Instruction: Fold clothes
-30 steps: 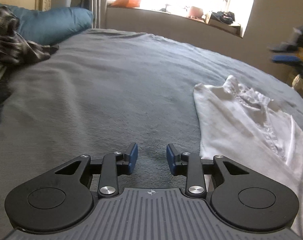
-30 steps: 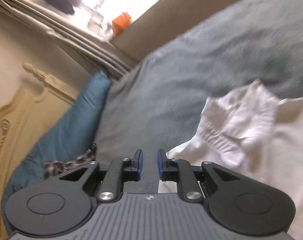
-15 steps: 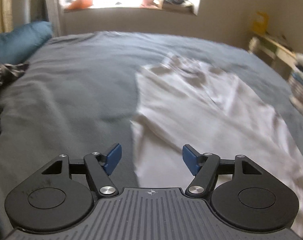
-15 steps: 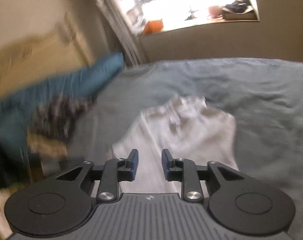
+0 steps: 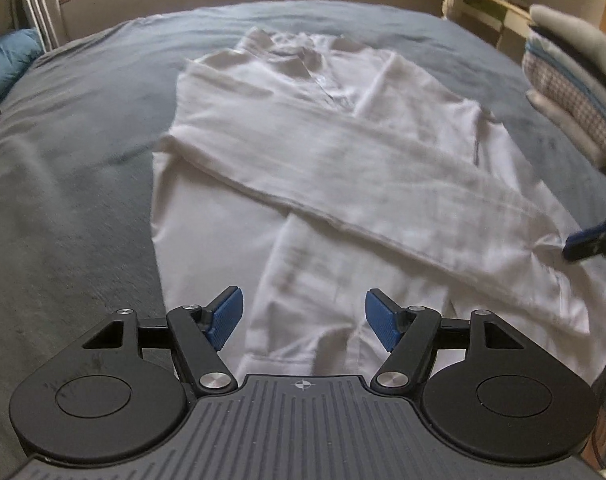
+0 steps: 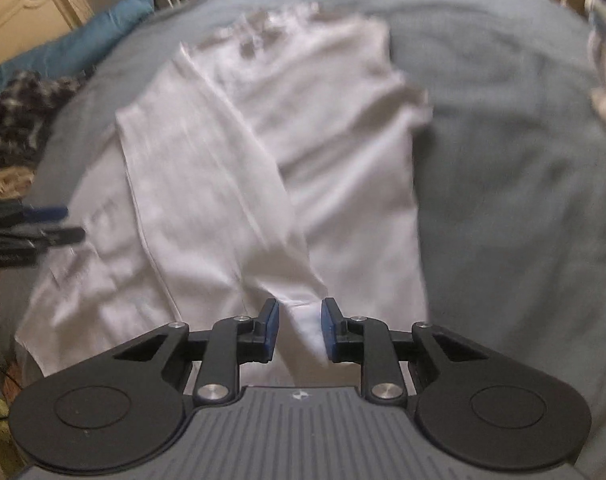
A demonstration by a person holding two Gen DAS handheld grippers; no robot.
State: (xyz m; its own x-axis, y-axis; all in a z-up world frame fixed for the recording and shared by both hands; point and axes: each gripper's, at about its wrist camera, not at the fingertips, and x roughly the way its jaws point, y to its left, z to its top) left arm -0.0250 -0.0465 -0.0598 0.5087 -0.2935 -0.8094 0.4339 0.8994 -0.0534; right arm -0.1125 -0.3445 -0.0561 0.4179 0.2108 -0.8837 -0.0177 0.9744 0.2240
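The shirt (image 5: 303,168) is lying spread on the grey bed (image 5: 75,168), collar toward the window, one long sleeve (image 5: 383,184) folded slantwise across its body. It is looking like thin white cloth: light, limp and a little crumpled, likely to sag and drag once lifted, and not fragile. A pinch on a doubled part, such as a cuff, hem or shoulder seam, is probably holding better than a pinch on a single layer.

The right tongs (image 6: 300,330) are closing around the cuff end of that sleeve; the cloth is sitting between the blue pads, but a gap is showing on each side, so they are not yet gripping. The left tongs (image 5: 303,318) are standing spread wide and empty, hovering over the lower body of the shirt, near the hem.

Counting: one white shirt being folded, one sleeve laid across it, two tongs. A stack (image 5: 575,60) of folded clothes is sitting at the bed's right edge, a checked garment (image 6: 19,120) at the left by a blue pillow (image 6: 71,48).
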